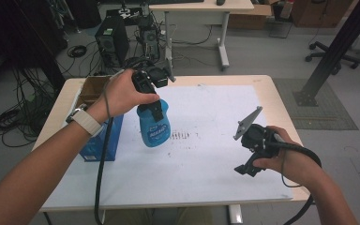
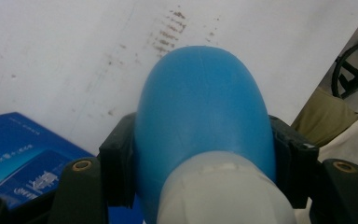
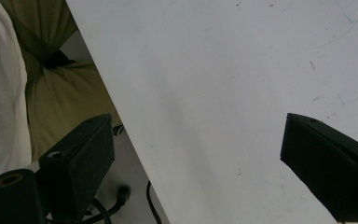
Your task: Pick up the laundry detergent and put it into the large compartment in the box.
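Blue bottle [image 2: 200, 116], base hidden, clamped by left gripper [image 1: 155, 108]; right gripper [image 1: 249, 168] fingers spread

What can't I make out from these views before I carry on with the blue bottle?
- Bottle base: in the high view I cannot tell whether it touches the white sheet or hangs above it.
- Bottle label: too small in the high view to read.
- Bottle cap: cut off by the bottom edge in the left gripper view.
- Blue box: partly hidden behind the left forearm in the high view.
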The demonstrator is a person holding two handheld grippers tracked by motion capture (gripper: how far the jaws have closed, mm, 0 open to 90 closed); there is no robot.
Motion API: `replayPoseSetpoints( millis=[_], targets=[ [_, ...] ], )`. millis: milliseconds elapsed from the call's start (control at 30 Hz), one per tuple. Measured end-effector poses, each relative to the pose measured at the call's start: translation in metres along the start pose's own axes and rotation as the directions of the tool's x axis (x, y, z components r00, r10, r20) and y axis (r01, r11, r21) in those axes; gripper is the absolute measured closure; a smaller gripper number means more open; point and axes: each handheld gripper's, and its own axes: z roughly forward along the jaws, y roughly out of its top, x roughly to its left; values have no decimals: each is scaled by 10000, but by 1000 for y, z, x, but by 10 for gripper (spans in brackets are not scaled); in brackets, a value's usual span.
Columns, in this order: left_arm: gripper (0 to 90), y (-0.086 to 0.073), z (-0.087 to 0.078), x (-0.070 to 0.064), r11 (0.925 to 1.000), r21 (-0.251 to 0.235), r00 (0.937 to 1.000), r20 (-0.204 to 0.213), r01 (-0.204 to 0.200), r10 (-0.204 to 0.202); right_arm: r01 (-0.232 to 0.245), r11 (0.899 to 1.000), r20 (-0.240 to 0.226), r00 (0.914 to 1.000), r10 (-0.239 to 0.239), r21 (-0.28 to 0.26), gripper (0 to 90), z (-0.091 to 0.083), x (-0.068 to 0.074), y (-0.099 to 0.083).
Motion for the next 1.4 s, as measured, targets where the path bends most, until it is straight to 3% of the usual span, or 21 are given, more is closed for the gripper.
replayPoseSetpoints(
  millis=[400, 733, 900, 1400],
  targets=[
    [373, -4, -23, 6, 9955, -25, 9951, -270, 952, -952, 176, 9998, -6, 9998, -176, -49, 99, 0, 0, 4],
    [373, -5, -41, 8, 9867, -11, 9850, -577, 1628, -1626, 284, 9995, 53, 9996, -283, -129, 99, -4, 1, 7],
    [373, -7, -52, 12, 9725, -111, 9705, -628, 2328, -2330, 317, 9994, 82, 9995, -316, -131, 99, -4, 2, 9],
    [373, -15, -80, 21, 9431, -224, 9391, -874, 3317, -3324, 535, 9984, 183, 9984, -531, -187, 100, -8, 4, 15]
  ],
)
